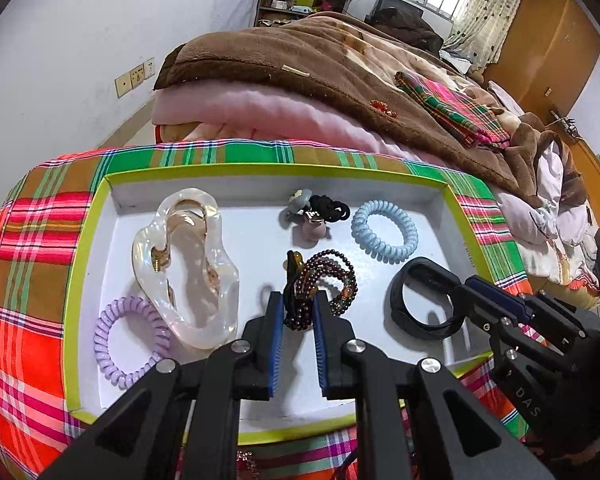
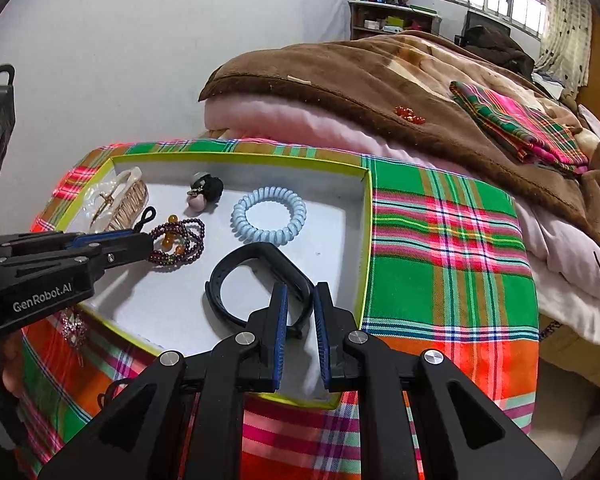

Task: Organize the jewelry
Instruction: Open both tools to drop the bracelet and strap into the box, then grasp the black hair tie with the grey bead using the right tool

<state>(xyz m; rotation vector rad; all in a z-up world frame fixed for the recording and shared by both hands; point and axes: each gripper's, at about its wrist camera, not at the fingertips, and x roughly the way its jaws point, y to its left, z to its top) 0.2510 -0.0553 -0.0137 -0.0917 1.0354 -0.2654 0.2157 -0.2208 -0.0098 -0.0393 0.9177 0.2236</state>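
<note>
A white tray with a yellow-green rim point(image 1: 85, 240) point(image 2: 364, 240) sits on a plaid cloth. In it lie a clear hair claw point(image 1: 188, 264), a purple coil hair tie point(image 1: 130, 340), a blue coil hair tie point(image 1: 384, 229) point(image 2: 269, 216), a black hair tie with charms point(image 1: 320, 212) point(image 2: 206, 190), a dark beaded bracelet point(image 1: 324, 284) point(image 2: 178, 246) and a black wristband point(image 1: 424, 300) point(image 2: 256, 280). My left gripper point(image 1: 297, 300) point(image 2: 140, 236) has its pads around the near end of the beaded bracelet with a gap. My right gripper point(image 2: 300, 292) point(image 1: 466, 280) straddles the wristband, slightly apart.
A bed with a brown blanket point(image 1: 320, 64) and pink quilt point(image 1: 260, 108) rises behind the tray. A folded plaid cloth point(image 2: 520, 128) and a small red bead item point(image 2: 410, 114) lie on the blanket. A sparkly pink ornament point(image 2: 74, 330) lies on the cloth near the tray's front left.
</note>
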